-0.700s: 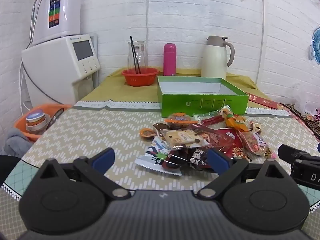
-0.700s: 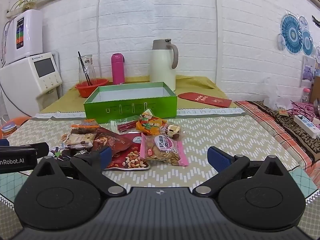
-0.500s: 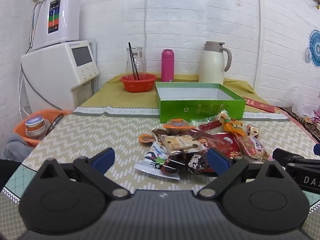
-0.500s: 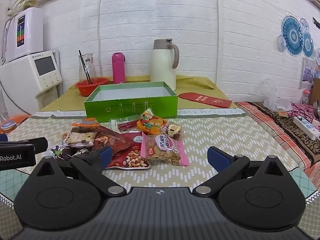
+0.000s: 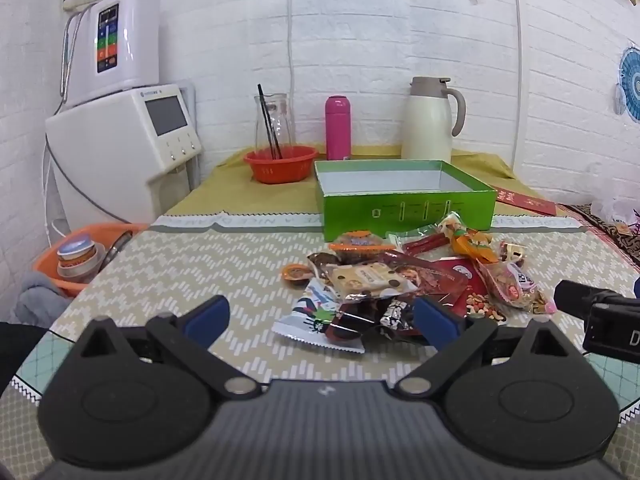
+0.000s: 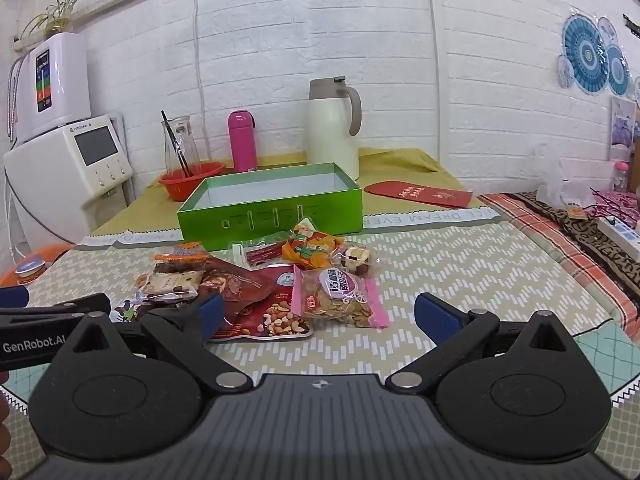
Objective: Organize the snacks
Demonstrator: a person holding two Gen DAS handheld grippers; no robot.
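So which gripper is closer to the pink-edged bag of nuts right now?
Right. The right gripper hangs open just short of the pink-edged nut bag, which lies ahead between its fingers. The left gripper, also open, faces the pile's other side, with that bag off to its right.

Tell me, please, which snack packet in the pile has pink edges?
The clear packet of pale seeds with pink side seals and a round pink label, at the pile's right front; the neighbouring nut pouch is red.

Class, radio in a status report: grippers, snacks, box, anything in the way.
Left gripper and right gripper open, empty. Snacks piled on table, none in green box. Nothing blocks the box.
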